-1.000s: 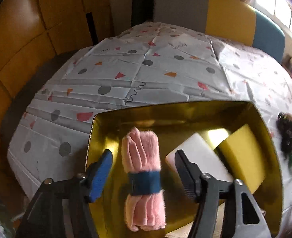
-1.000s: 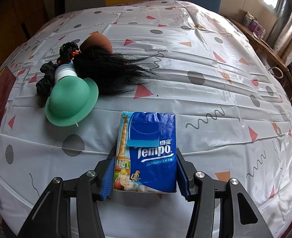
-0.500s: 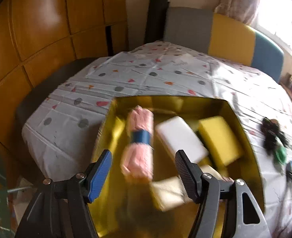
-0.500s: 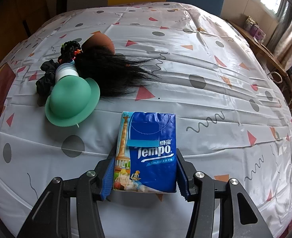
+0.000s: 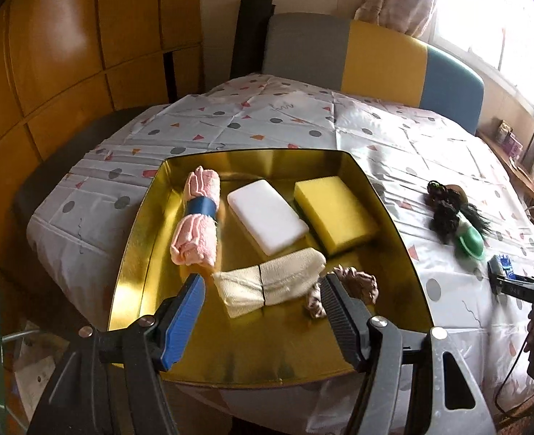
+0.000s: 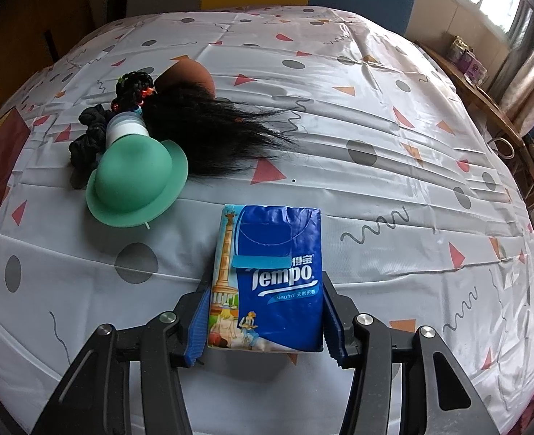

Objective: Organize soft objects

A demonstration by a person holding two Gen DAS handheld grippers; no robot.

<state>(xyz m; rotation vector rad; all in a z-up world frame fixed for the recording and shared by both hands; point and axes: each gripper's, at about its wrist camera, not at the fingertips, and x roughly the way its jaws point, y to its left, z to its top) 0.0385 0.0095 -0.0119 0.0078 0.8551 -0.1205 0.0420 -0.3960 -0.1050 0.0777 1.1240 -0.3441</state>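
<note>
Resting between the right gripper's [image 6: 265, 317] clenched jaws, a tissue pack [image 6: 267, 279]; left gripper's [image 5: 263, 310] jaws released, empty.

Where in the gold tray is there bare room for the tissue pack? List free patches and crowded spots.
Free: the gold tray's near strip below the cream cloth, and its left edge beside the pink towel roll. Crowded: the middle and far right, white sponge, yellow sponge.

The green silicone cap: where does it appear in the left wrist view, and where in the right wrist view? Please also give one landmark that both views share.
Left wrist view: the green silicone cap lies far right on the tablecloth, outside the gold tray, beside the black hair.
Right wrist view: the cap lies left of centre, above and left of the tissue pack.
Shared landmark: the black hair bundle, touching the cap.
</note>
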